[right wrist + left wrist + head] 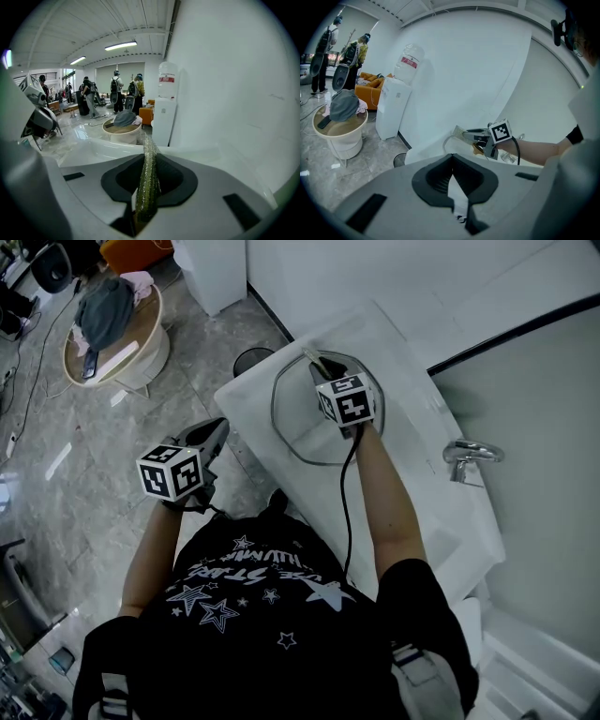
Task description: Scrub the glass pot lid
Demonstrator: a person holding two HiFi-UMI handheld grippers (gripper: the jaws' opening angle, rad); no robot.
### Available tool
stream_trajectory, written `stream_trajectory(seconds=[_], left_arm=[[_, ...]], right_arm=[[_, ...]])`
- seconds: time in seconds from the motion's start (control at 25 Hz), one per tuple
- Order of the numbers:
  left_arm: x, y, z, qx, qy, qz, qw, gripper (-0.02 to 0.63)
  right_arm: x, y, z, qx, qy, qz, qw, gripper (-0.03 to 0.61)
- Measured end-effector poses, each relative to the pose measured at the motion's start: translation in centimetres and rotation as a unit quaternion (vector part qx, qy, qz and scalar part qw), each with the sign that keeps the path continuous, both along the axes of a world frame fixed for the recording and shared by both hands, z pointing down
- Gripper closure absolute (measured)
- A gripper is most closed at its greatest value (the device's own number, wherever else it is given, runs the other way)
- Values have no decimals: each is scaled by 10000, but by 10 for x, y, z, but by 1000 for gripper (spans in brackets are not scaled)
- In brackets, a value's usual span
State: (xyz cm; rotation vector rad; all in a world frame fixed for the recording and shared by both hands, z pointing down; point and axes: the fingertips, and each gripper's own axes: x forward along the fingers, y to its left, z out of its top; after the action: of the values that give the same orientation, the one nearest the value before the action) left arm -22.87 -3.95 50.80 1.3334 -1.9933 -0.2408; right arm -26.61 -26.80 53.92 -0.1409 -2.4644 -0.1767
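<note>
Right gripper clamps a green scouring pad edge-on, directly over the glass pot lid lying flat in the sink, presumably for scrubbing; left gripper, jaws together and empty, hangs well clear to its left.

The glass pot lid is clear, with a thin shiny metal rim. It lies on a smooth, glossy white counter. The scouring pad is a rough, glittery olive mesh. The faucet is polished chrome, and the floor is glossy grey stone.
</note>
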Motion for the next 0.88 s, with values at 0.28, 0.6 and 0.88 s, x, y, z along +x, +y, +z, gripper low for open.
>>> stream_trajectory(seconds=[0.28,0.6,0.88], left_arm=[[-2,1,0,12,15,13,10000,606],[-3,-3,-1,45,-20,103,9999,606],[-4,-3,-3,103,-33,131,9999,606]], right_arm=[[3,35,5,555,157,-652,9962,503],[2,43,3,495,164,-802,9954,503],[6,68,5,469,362,-1247,9904,505]])
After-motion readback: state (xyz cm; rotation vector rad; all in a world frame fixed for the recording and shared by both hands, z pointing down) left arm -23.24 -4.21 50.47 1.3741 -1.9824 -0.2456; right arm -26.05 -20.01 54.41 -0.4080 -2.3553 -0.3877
